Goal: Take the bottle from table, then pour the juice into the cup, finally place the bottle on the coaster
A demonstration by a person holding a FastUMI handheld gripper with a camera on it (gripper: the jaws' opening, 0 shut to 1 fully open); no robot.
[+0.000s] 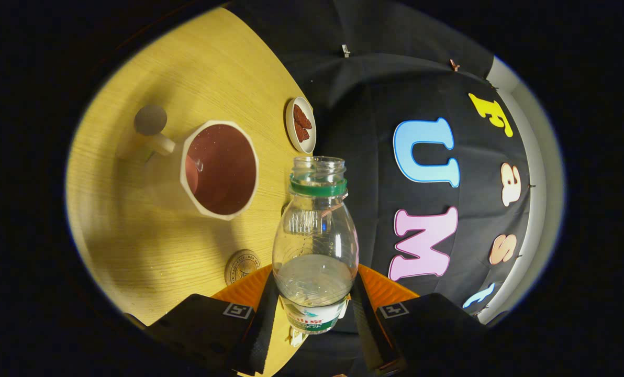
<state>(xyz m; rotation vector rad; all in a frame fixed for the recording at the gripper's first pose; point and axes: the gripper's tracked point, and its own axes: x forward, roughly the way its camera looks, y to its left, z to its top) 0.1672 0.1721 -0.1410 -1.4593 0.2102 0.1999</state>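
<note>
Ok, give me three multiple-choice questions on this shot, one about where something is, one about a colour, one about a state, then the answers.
1. Where is the bottle?
A. Between the fingers of the hand-held gripper
B. Inside the cup
C. On the small dish

2. What colour is the ring at the bottle's neck?
A. Red
B. Green
C. Yellow

3. What is the state of the bottle's mouth?
A. Capped
B. Open, no cap
C. Corked

Answers: 1 A, both fingers press its lower body. 2 B, a green band sits under the mouth. 3 B, the threaded rim is bare, with the cup on the table beside it.
</note>
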